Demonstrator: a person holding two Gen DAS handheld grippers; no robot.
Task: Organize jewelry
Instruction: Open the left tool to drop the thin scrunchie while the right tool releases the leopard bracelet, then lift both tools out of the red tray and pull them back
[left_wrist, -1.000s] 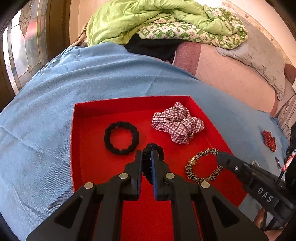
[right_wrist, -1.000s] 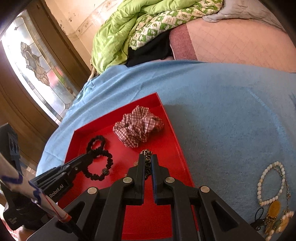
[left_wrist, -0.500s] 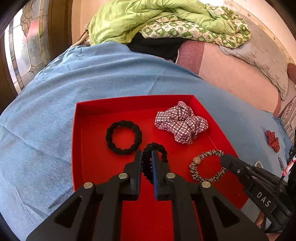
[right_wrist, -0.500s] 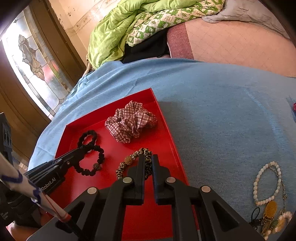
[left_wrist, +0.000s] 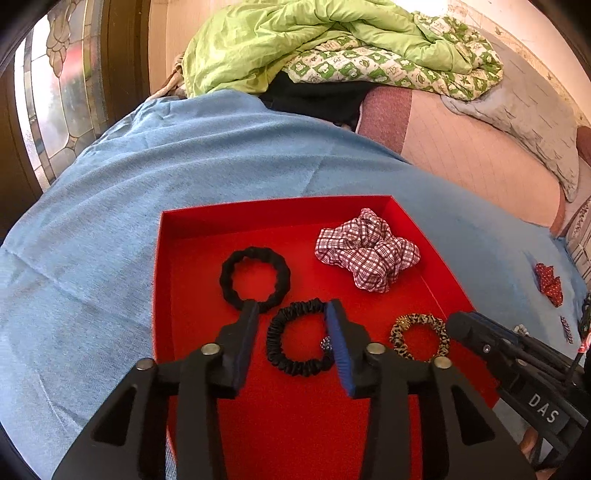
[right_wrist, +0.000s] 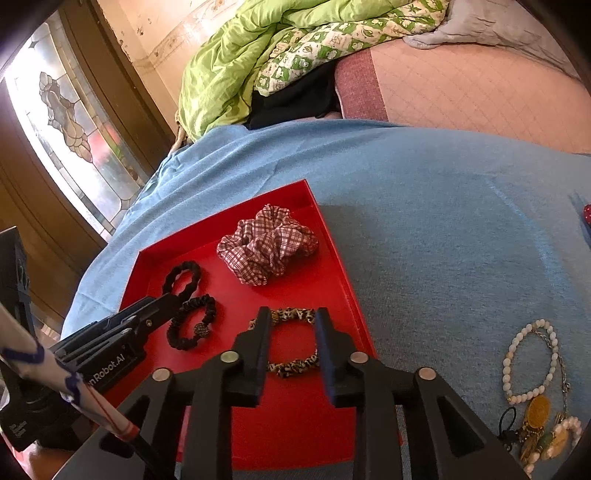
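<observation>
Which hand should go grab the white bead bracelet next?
Probably the right. The white bead bracelet lies on the blue cloth just beside the right gripper, whose jaws have just opened off the leopard scrunchie. The left gripper is farther off.

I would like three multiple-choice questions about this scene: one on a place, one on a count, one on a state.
1. Where does the plaid scrunchie lie?
A. on the blue cloth
B. in the red tray
C. on the green quilt

2. How many hair ties lie in the tray?
A. two
B. four
C. six

3. How is the left gripper?
A. open
B. shut on a necklace
C. out of view

Answers:
1. B, it rests near the tray's far corner.
2. B, two black, one leopard, one plaid.
3. A, its fingers stand apart.
</observation>
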